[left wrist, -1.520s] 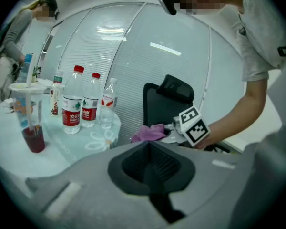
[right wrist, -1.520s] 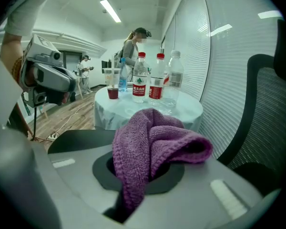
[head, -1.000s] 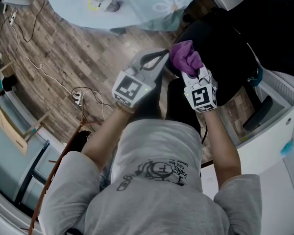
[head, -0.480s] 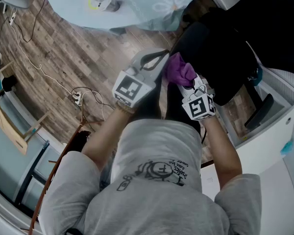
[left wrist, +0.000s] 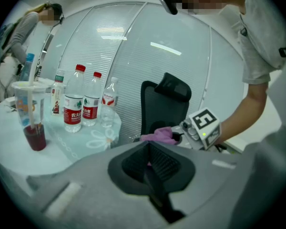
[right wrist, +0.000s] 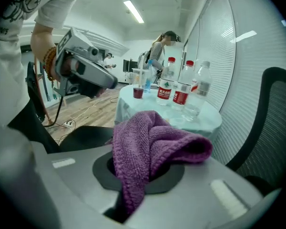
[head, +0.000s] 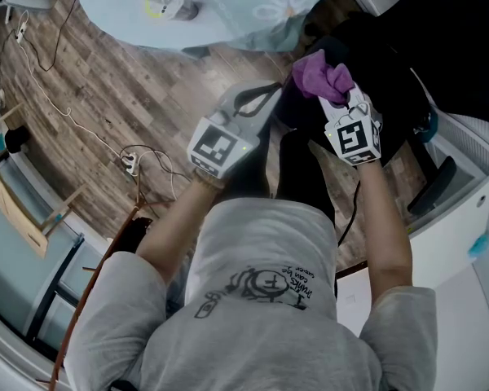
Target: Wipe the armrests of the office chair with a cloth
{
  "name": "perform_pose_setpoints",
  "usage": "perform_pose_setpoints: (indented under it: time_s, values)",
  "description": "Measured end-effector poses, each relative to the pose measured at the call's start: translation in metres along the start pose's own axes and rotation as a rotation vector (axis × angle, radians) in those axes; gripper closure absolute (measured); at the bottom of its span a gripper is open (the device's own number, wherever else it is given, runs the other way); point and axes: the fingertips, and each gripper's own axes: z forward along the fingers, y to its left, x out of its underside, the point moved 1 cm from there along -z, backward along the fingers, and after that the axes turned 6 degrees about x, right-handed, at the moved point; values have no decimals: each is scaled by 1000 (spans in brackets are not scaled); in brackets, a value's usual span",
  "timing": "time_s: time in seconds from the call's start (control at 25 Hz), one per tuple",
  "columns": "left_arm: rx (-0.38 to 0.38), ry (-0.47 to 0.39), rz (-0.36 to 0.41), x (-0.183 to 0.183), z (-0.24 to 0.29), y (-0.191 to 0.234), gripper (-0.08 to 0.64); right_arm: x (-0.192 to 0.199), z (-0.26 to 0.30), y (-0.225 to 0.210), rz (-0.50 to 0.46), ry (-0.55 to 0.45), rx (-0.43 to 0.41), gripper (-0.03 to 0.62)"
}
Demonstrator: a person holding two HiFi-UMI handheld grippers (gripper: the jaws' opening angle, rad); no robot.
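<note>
**Purple cloth pinched in the right claw, up by the black chair**

Far left in the left gripper view there's a round table [left wrist: 62, 147] with a pale flowered cover. On it stand a clear cup [left wrist: 29, 113] with red drink at the bottom and a few water bottles [left wrist: 82, 105] with red caps.

The left claw [head: 267, 96] hangs over the wood floor [head: 98, 80], just beside the chair. Its own camera shows the two ribbed pads pressed together with nothing between them.

Right next to it, the right claw [head: 336, 98] is clamped on a bunched-up purple cloth [head: 320, 75]. Most of the cloth bulges out past the tips and flops over to one side, and a strip of it runs down into the slot between the pads.

The cloth sits over the dark frame of the office chair [head: 375, 63], which fills the upper right of the head view. I can't tell from any of the views whether the cloth is actually touching an armrest.
</note>
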Motion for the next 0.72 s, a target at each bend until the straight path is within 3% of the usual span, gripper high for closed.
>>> perform_pose_setpoints:
  time_s: [0.28, 0.72]
  values:
    - [-1, 3, -1, 0, 1, 1, 560, 8, 15, -61, -18, 52, 71, 557]
    - [0, -19, 15, -19, 0, -1, 560, -11, 0, -64, 97, 32, 115, 557]
